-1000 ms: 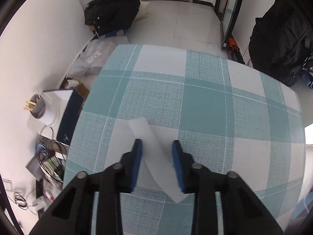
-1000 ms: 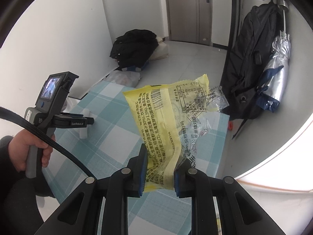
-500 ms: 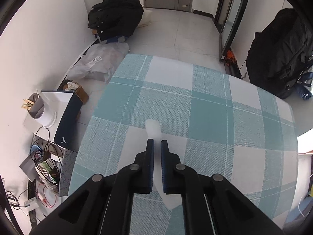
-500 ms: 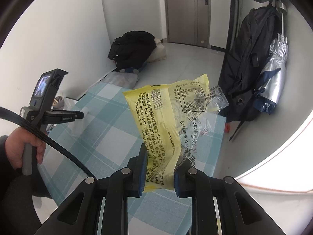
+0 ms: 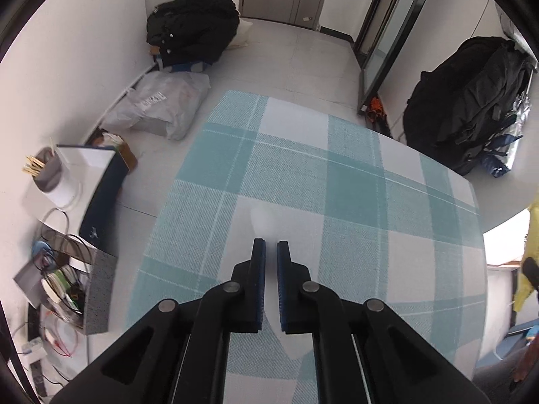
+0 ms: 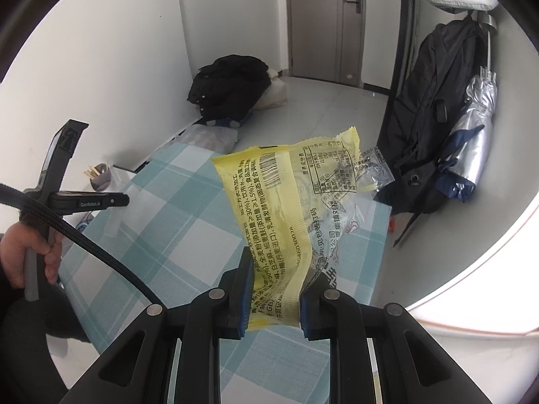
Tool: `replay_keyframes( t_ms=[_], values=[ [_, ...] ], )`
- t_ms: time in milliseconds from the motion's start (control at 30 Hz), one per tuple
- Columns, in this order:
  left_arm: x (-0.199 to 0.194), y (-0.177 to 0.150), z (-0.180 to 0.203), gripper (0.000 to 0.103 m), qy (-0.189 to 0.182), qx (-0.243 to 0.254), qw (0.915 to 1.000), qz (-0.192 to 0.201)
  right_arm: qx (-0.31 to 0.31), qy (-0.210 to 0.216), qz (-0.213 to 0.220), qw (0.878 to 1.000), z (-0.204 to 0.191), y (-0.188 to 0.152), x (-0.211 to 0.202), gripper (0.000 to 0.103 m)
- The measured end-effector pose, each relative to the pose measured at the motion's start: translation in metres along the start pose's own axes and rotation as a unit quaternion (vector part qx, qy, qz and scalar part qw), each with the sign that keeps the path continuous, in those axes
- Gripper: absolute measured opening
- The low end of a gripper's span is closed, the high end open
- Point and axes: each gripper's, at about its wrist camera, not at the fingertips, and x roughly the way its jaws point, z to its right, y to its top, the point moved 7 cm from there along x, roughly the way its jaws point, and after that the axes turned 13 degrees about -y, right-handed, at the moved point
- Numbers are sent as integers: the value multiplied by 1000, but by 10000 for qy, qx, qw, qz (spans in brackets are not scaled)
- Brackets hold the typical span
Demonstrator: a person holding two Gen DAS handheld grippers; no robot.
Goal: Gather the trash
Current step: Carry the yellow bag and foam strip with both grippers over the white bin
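Note:
My left gripper (image 5: 271, 247) is shut on a thin white paper strip (image 5: 262, 219), lifted above the teal checked tablecloth (image 5: 353, 181). The strip's top end pokes out beyond the fingertips; its lower end hangs below the jaws (image 5: 289, 346). In the right wrist view the strip (image 6: 113, 224) hangs from the left gripper (image 6: 124, 199). My right gripper (image 6: 274, 266) is shut on a yellow snack wrapper (image 6: 269, 208) with a clear torn end, held upright above the table's near corner.
Left of the table on the floor are a white bin with sticks (image 5: 50, 175), a dark blue box (image 5: 101, 195), cables and a grey box (image 5: 97, 289). A black backpack (image 5: 471, 101) stands at right. A black clothes pile (image 5: 192, 27) lies by the far wall.
My left gripper closed on the white paper strip and has risen from the tablecloth with it. My right gripper keeps its hold on the yellow wrapper, almost still.

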Motion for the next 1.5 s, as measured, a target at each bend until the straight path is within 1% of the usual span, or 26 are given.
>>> replay_keyframes(
  t_ms=[100, 233, 300, 433, 600, 700, 833, 900, 933, 967, 1033, 1167, 1300, 1467, 1500],
  values=[
    [-4, -3, 6, 2, -235, 5, 9997, -11, -58, -54, 48, 10000, -3, 0, -4, 21],
    [-15, -4, 21, 2, -616, 97, 9980, 77, 31, 16, 86, 10000, -5, 0, -12, 21],
    [-25, -3, 29, 2, -802, 168, 9965, 166, 106, 8, 87, 9999, -2, 2, -16, 21],
    [-39, 1, 51, 2, -1063, 352, 9933, 291, 314, -3, 249, 9992, 9, 10, -35, 21],
    [-58, 5, 94, 2, -1433, 642, 9867, 428, 617, -43, 614, 9962, 30, 22, -76, 21],
    [-67, 9, 127, 2, -1692, 807, 9810, 503, 808, -176, 795, 9934, 49, 23, -102, 21],
    [-76, 10, 182, 2, -2048, 1198, 9700, 529, 1067, -400, 1038, 9881, 84, 25, -138, 21],
    [-78, 10, 206, 2, -2165, 1387, 9650, 523, 1217, -504, 1139, 9847, 103, 23, -155, 21],
    [-78, 10, 219, 2, -2223, 1474, 9624, 518, 1306, -632, 1198, 9821, 114, 20, -164, 21],
    [-77, 9, 236, 2, -2307, 1577, 9589, 487, 1401, -750, 1236, 9795, 127, 16, -173, 21],
    [-73, 6, 256, 2, -2403, 1710, 9545, 448, 1586, -940, 1263, 9747, 147, 6, -185, 21],
    [-57, -5, 305, 2, -2580, 2027, 9442, 275, 1930, -1325, 1152, 9654, 191, -24, -198, 21],
    [-33, -22, 341, 2, -2674, 2291, 9360, 14, 2287, -1581, 901, 9563, 225, -62, -196, 21],
    [8, -48, 374, 2, -2712, 2483, 9289, -445, 2741, -1788, 486, 9437, 260, -118, -181, 21],
    [13, -52, 379, 2, -2701, 2511, 9281, -510, 2794, -1813, 422, 9420, 263, -124, -178, 21]
  ],
)
